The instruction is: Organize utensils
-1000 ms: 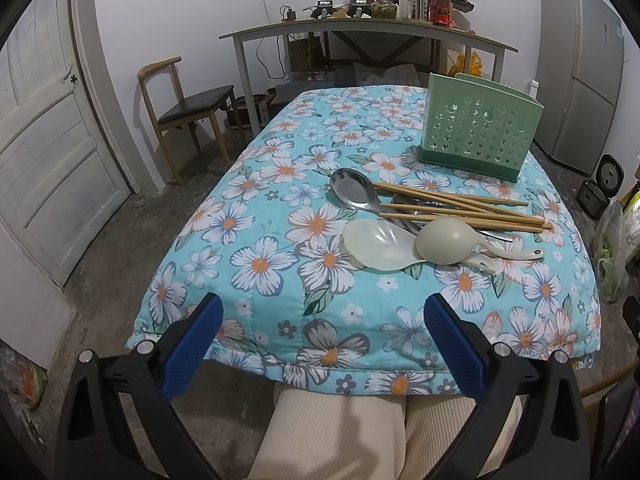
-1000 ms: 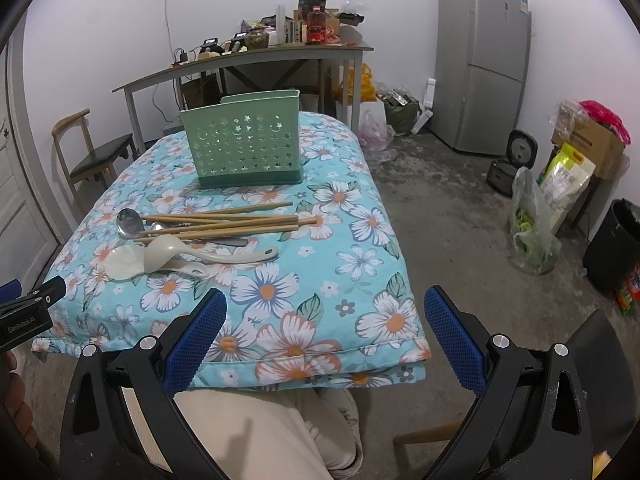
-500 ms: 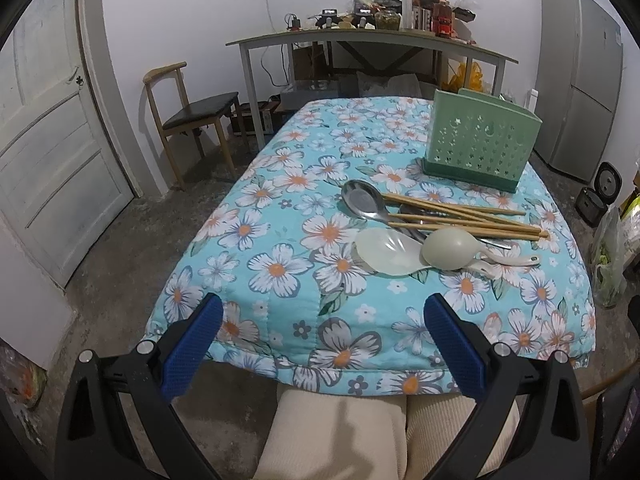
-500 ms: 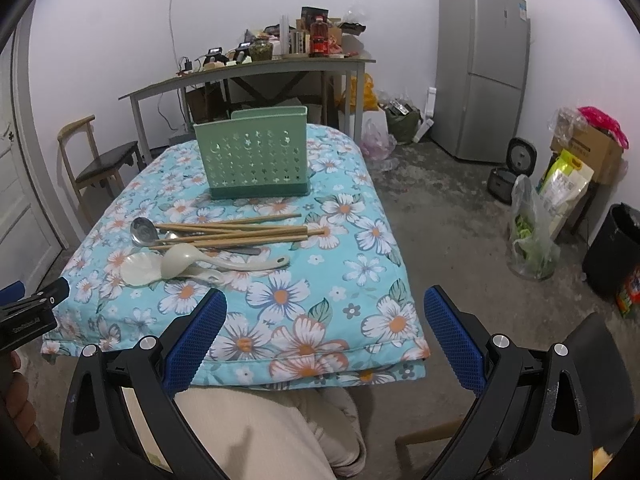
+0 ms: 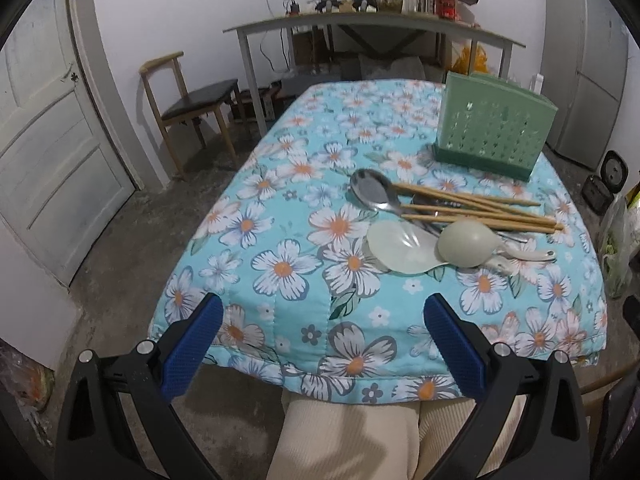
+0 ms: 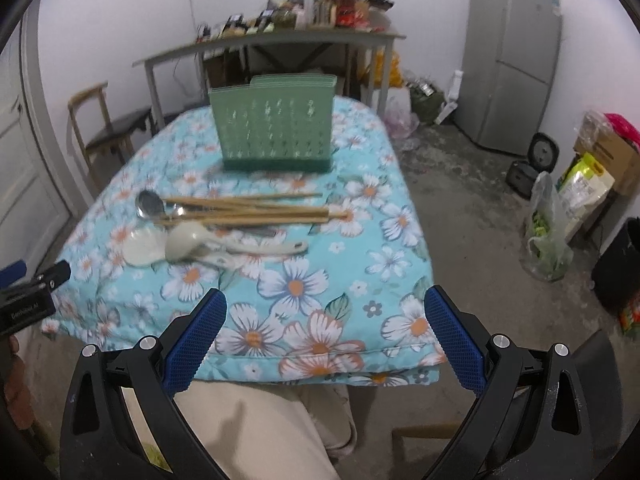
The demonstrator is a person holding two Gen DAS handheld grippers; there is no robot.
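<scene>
Green perforated plastic utensil holder (image 5: 494, 132) upright at far end of flower-print blue cloth (image 5: 280, 240); wooden chopsticks (image 5: 472, 210), steel spoon (image 5: 370, 192), pale plastic ladles (image 5: 464, 242) heaped just before it.
Left gripper (image 5: 322, 318), right gripper (image 6: 325, 314): fingers spread wide, empty, short of heap. Risk: overlapping pieces dragged along, chopsticks rolling.

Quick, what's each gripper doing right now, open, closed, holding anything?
Left gripper: open, holding nothing, short of the utensils.
Right gripper: open, holding nothing, also short of them.
</scene>
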